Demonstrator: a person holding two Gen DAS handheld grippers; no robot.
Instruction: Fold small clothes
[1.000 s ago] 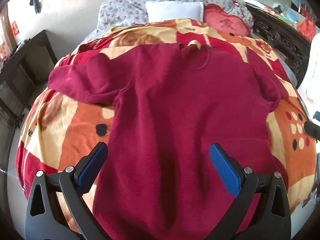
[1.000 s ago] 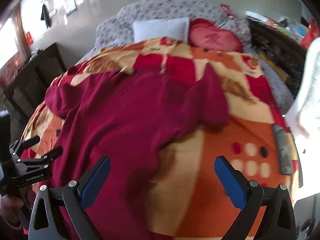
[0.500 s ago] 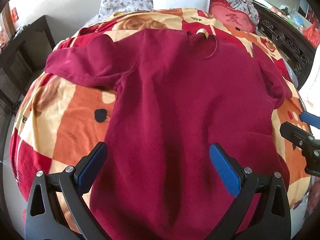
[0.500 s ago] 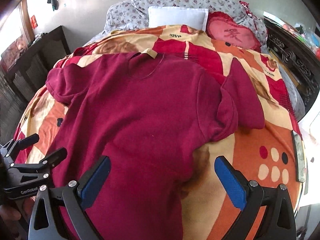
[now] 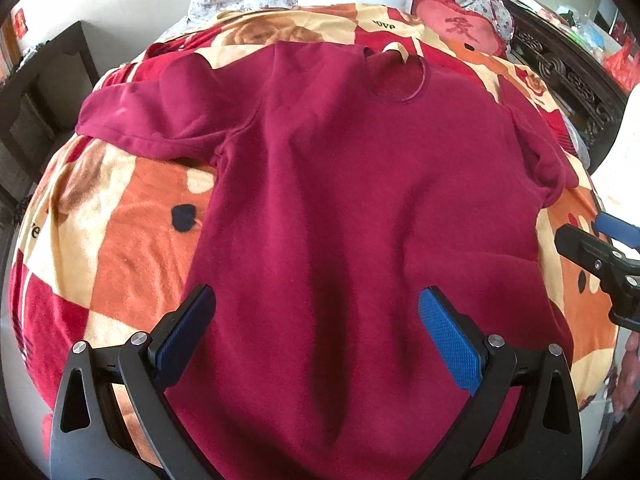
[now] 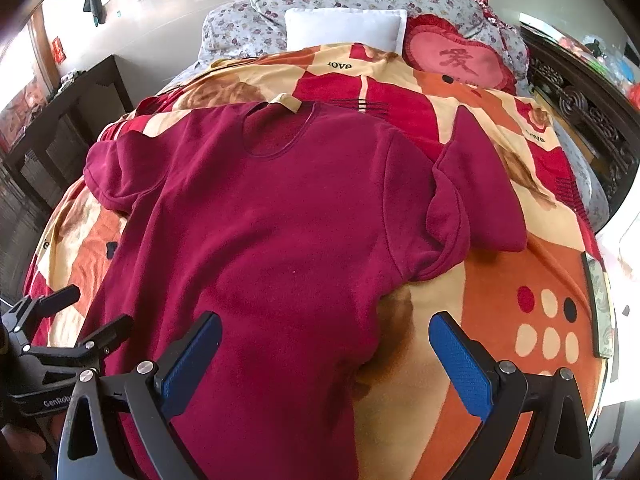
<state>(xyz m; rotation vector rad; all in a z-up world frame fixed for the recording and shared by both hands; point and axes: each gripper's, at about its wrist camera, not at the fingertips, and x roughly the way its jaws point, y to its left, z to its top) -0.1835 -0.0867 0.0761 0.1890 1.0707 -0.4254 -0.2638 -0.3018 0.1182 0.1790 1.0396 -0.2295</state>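
Note:
A dark red long-sleeved top point(image 5: 340, 184) lies spread flat on the bed, neck towards the pillows, hem towards me. It also shows in the right wrist view point(image 6: 272, 232). Its left sleeve point(image 5: 160, 120) stretches out to the left. Its right sleeve point(image 6: 476, 196) is bent back on itself. My left gripper point(image 5: 316, 328) is open and empty, hovering over the lower body of the top. My right gripper point(image 6: 324, 354) is open and empty over the top's lower right edge. Each gripper shows at the edge of the other's view.
The bed is covered by an orange, red and cream patterned blanket point(image 6: 500, 292). A white pillow point(image 6: 344, 32) and a red heart cushion point(image 6: 460, 60) lie at the head. Dark wooden furniture point(image 5: 44, 92) stands left; a carved dark headboard point(image 6: 580, 120) runs along the right. A flat patterned object point(image 6: 600, 300) lies at the bed's right edge.
Both grippers have moved forward and a little higher over the top, so more of it shows. The right view has swung left towards the garment. Both stay open.

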